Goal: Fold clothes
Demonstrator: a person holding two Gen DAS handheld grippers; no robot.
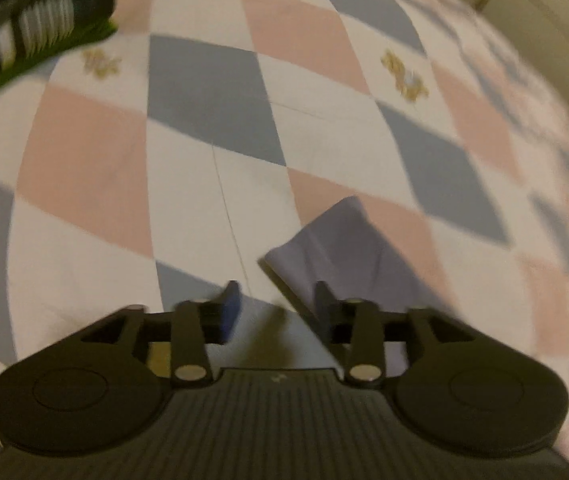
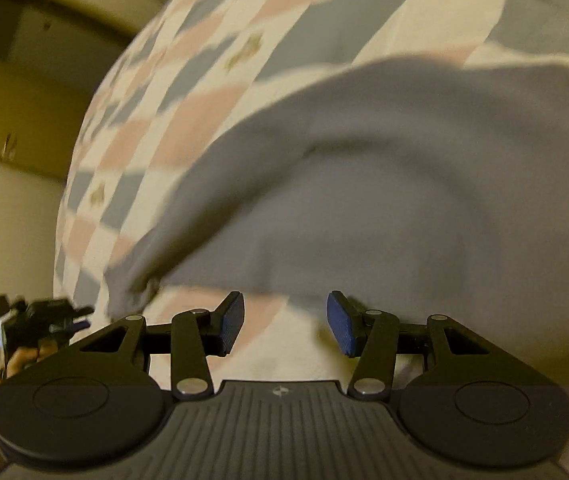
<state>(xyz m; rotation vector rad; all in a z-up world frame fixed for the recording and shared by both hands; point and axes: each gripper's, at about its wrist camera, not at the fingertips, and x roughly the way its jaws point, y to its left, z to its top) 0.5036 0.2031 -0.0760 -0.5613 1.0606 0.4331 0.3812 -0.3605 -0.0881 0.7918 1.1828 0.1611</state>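
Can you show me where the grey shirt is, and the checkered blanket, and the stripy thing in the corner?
grey garment [image 2: 364,184]: right wrist view, middle of its rumpled cloth.
checkered bedspread [image 1: 84,168]: left wrist view, on a pink diamond patch.
striped dark item [image 1: 44,24]: left wrist view, top left corner, on its white stripes; too blurred to identify.

The bedsheet [image 1: 212,92] ahead of the jaws carries a diamond check of white, dusty pink and slate grey-blue, with small gold motifs on some white diamonds. The garment [image 2: 384,184] just beyond the right gripper's [image 2: 284,322] jaws is plain lavender-grey, with no print. Both grippers are black with blue ribbed pads [image 2: 340,326]. Far ahead-left of the left gripper's [image 1: 278,304] jaws, a folded item [image 1: 40,28] shows dark green with white and yellowish stripes.
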